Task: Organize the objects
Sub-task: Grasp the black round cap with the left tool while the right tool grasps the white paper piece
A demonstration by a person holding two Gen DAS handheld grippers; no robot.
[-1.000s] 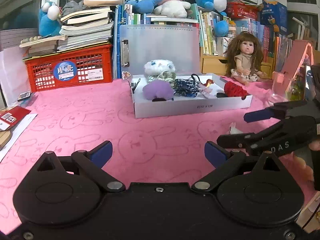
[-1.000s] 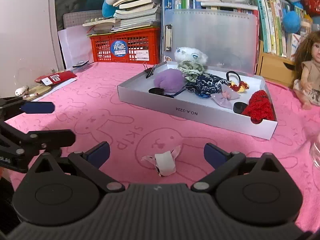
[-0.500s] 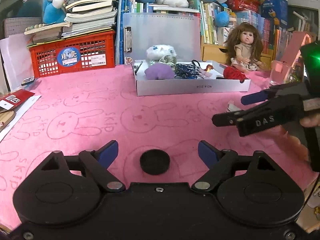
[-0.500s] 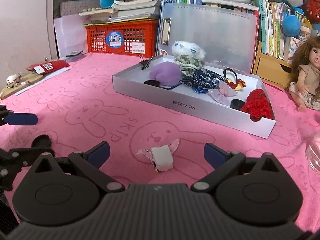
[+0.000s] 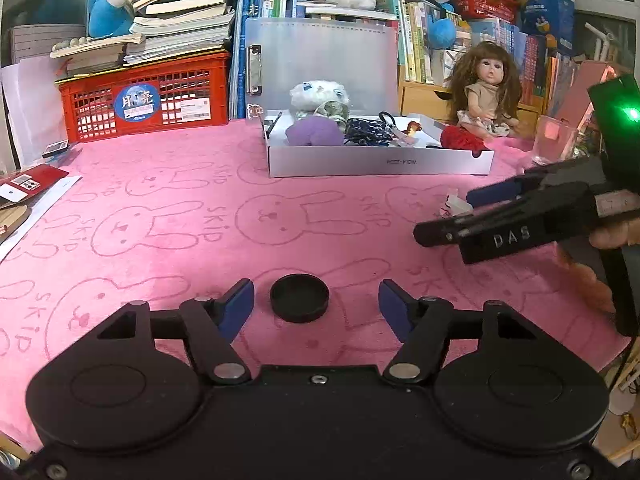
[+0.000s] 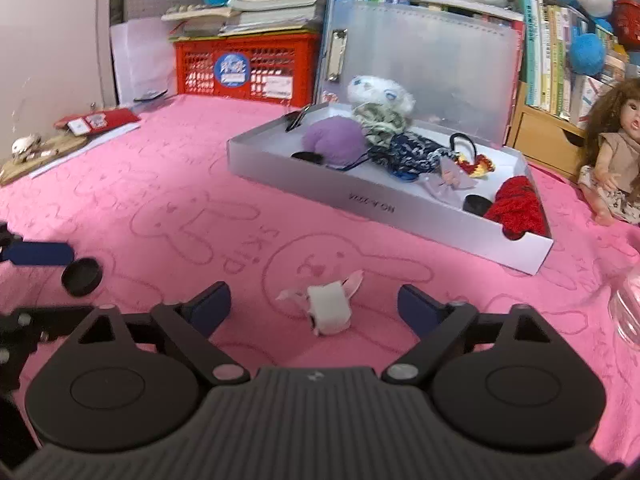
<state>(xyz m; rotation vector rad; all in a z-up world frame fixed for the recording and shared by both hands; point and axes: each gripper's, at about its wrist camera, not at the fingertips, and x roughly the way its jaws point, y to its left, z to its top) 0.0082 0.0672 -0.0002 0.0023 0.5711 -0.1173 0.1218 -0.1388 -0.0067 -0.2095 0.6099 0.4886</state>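
- Grey shallow box [image 6: 400, 210] on the pink rabbit-print cloth [image 5: 168, 216], holding a purple plush ball [image 6: 334, 142], a white fluffy toy [image 6: 378, 90], a green-patterned scrunchie [image 6: 380, 122], a dark blue patterned scrunchie [image 6: 412, 154], a black hair tie with a red-and-yellow charm [image 6: 474, 160], a pale bow [image 6: 450, 178], a small black disc [image 6: 476, 204] and a red knitted piece [image 6: 518, 206].
- Red plastic crate [image 5: 156, 98] against the back, loaded on top with stacked books [image 5: 176, 28].
- Clear glass [image 5: 554, 140] at the right, near a doll [image 5: 486, 90]; contents not readable.
- Left gripper [image 5: 316, 308]: jaws just been closing, half apart, not pressing anything; black round cap [image 5: 299, 298] flat on the cloth between the blue pads, nearer the left pad [image 5: 238, 306], gaps on both sides.
- Right gripper [image 6: 314, 306]: jaws just narrowed a little, wide apart, empty; white-and-pink bow clip [image 6: 326, 306] on the cloth midway between the pads, touching neither.
- Same black cap to the far left in the right wrist view, beside the left gripper's pad.
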